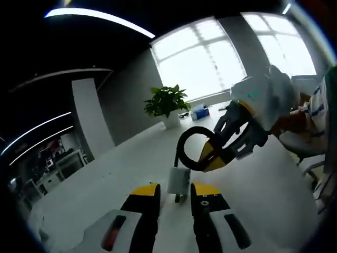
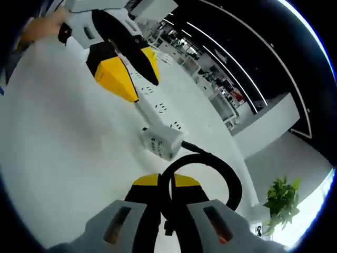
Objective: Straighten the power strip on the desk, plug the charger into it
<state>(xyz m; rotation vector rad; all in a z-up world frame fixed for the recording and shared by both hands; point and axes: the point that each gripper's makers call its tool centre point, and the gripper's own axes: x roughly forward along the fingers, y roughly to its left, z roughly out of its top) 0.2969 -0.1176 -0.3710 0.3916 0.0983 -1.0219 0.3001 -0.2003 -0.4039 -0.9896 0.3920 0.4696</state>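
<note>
Nothing here can be read from where I stand. The white charger (image 2: pixel 160 143) carries a line of grey print on its side, perhaps a brand name, too blurred to make out.

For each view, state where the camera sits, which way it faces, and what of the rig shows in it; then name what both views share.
Left gripper view: rides the left gripper, facing the windows and potted plant; the right gripper enters from the right, pinching the black cable.
Right gripper view: rides the right gripper, facing the left gripper above the power strip.
Shared: charger, cable, plant, white desk.
</note>
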